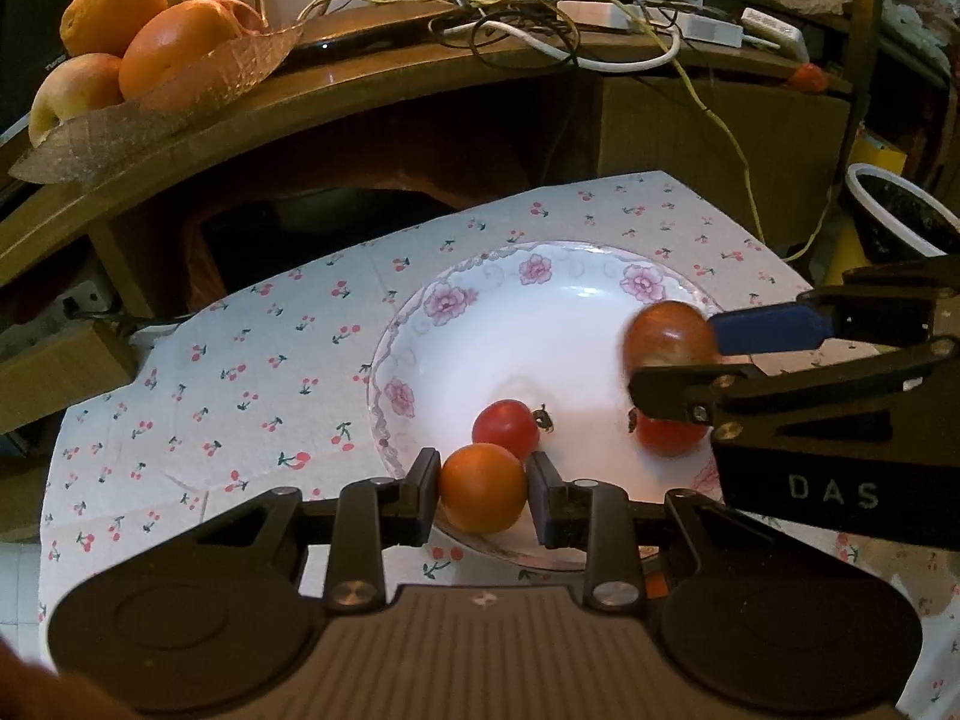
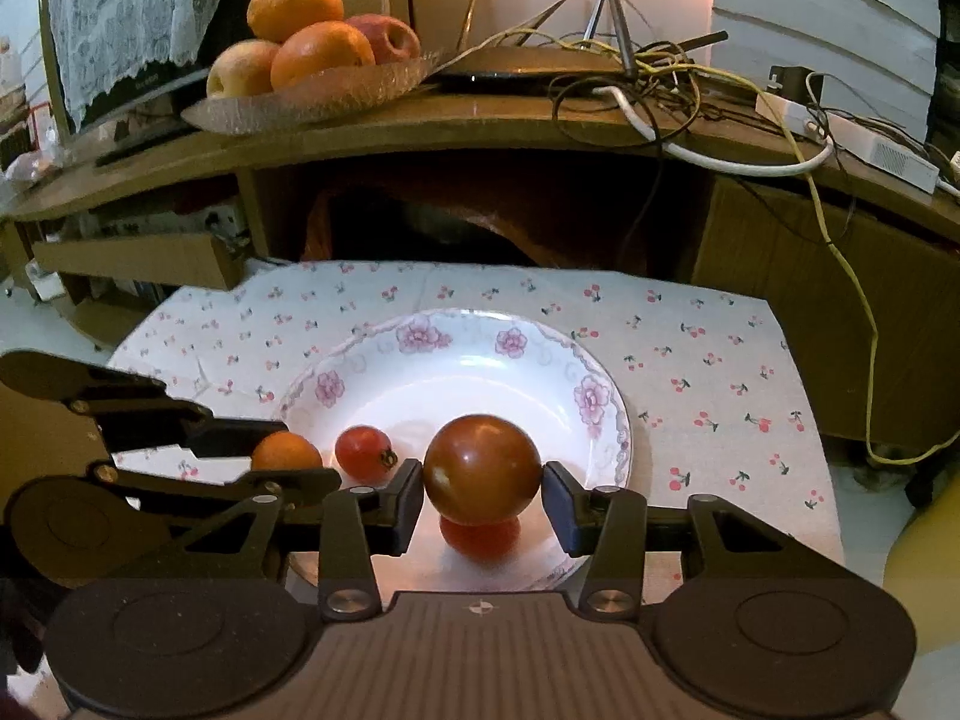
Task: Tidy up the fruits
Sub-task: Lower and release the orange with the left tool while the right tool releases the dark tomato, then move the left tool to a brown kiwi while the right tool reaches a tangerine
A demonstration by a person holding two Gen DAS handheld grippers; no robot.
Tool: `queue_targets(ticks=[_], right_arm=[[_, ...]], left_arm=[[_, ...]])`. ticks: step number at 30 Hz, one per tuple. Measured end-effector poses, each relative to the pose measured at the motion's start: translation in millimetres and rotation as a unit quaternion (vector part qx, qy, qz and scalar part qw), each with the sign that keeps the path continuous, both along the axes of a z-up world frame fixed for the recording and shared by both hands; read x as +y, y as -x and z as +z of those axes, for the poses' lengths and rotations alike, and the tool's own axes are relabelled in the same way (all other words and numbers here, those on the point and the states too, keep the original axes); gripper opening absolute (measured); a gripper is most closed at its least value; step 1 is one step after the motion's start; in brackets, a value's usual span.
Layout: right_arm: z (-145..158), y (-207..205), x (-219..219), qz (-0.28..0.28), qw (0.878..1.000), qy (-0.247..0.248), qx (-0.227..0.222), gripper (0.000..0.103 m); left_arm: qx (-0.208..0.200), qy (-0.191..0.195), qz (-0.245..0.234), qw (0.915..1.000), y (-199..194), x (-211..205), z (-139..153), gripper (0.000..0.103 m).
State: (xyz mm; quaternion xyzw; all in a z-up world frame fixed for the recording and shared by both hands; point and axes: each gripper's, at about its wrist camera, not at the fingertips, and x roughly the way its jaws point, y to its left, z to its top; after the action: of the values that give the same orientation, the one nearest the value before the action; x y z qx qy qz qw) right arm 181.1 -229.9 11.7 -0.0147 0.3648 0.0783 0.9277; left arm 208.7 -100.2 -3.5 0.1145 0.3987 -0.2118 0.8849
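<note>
A white floral plate (image 1: 456, 324) (image 2: 540, 348) lies on a cherry-print cloth. My left gripper (image 1: 483, 489) is shut on a small orange fruit (image 1: 483, 489) (image 2: 285, 451) over the plate's near rim. My right gripper (image 2: 483, 498) (image 1: 672, 354) is shut on a brown-red round fruit (image 2: 483, 468) (image 1: 669, 333) and holds it above the plate. Two small red fruits lie in the plate: one (image 1: 504, 427) (image 2: 363, 453) just beyond the orange fruit, the other (image 2: 480, 537) (image 1: 672, 435) under the held brown-red fruit.
The cherry-print cloth (image 1: 240, 372) (image 2: 708, 360) covers the low table. Behind it stands a wooden shelf (image 1: 372, 84) (image 2: 480, 120) with a glass dish of oranges and apples (image 1: 120, 48) (image 2: 312, 54), tangled cables (image 1: 540, 18) and power strips (image 2: 852, 138). A dark white-rimmed pot (image 1: 900, 216) sits at right.
</note>
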Motion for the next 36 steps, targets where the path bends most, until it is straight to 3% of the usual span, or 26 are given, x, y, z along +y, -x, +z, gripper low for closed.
queue_targets(ticks=[20,29,36], right_arm=[[11.1,9.2,-14.4,-0.02,0.999,-0.022,-0.019,0.051],[8.4,19.3,-19.3,-0.014,0.999,-0.029,-0.002,0.052],[4.5,35.4,-21.0,0.002,0.999,-0.026,0.019,0.053]], left_arm=[[-0.017,0.01,-0.01,0.9997,11.4,7.3,14.6,0.043],[-0.015,0.007,-0.026,0.9995,30.0,25.6,18.8,0.044],[0.013,0.004,-0.045,0.9989,51.9,48.7,11.9,0.044]])
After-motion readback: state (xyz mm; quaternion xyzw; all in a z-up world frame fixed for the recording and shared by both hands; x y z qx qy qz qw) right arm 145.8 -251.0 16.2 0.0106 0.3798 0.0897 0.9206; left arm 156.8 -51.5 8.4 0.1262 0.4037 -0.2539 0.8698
